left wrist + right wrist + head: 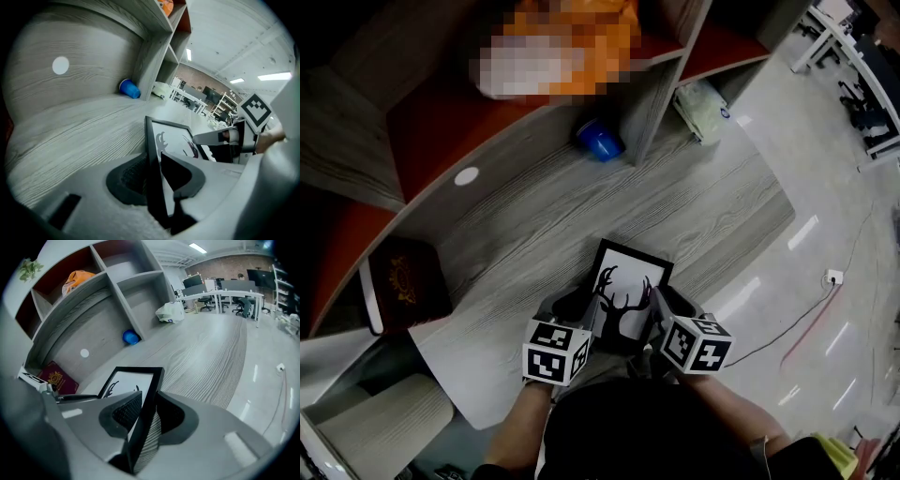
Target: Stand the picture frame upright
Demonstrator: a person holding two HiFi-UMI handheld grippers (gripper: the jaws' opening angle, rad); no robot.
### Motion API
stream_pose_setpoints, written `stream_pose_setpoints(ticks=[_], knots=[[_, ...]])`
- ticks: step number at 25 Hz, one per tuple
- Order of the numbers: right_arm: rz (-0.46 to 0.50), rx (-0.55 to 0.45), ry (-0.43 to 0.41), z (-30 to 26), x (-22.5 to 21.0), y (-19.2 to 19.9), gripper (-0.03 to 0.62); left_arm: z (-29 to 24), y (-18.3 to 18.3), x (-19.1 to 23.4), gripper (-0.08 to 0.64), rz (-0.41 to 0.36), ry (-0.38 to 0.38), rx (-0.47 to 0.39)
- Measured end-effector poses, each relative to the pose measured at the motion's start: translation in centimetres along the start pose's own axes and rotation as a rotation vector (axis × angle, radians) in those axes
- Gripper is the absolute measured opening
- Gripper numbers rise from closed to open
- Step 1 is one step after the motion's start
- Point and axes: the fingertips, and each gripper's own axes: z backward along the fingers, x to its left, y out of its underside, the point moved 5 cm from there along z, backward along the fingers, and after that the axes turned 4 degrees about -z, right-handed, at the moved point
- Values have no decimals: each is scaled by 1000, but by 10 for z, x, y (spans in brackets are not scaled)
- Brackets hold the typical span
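Observation:
A black picture frame (628, 281) holding a white print of a deer's antlers sits near the front edge of the grey wood desk (534, 225), tilted up from the surface. My left gripper (581, 309) is shut on its left side rail, and my right gripper (661, 305) is shut on its right side rail. In the left gripper view the frame (176, 138) runs edge-on between the jaws of my left gripper (152, 176). In the right gripper view the frame (133, 380) passes between the jaws of my right gripper (145, 416), with its striped back facing right.
A blue cup (598, 141) lies on its side against the shelf divider at the back. A dark red book (408, 281) lies at the left. A white bag (701, 108) sits at the far right end. The desk edge drops to the floor on the right.

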Motion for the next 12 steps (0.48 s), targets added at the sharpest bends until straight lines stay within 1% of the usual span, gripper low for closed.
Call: stream_pose_setpoints(ticks=[3, 7, 12], knots=[[16, -27, 7, 1, 4, -3, 87, 3, -1, 4, 86, 18, 6, -20], [43, -50, -9, 2, 8, -7, 86, 3, -4, 6, 83, 26, -10, -38], [4, -62, -54, 4, 6, -14, 80, 8, -9, 2, 78, 42, -50, -68]])
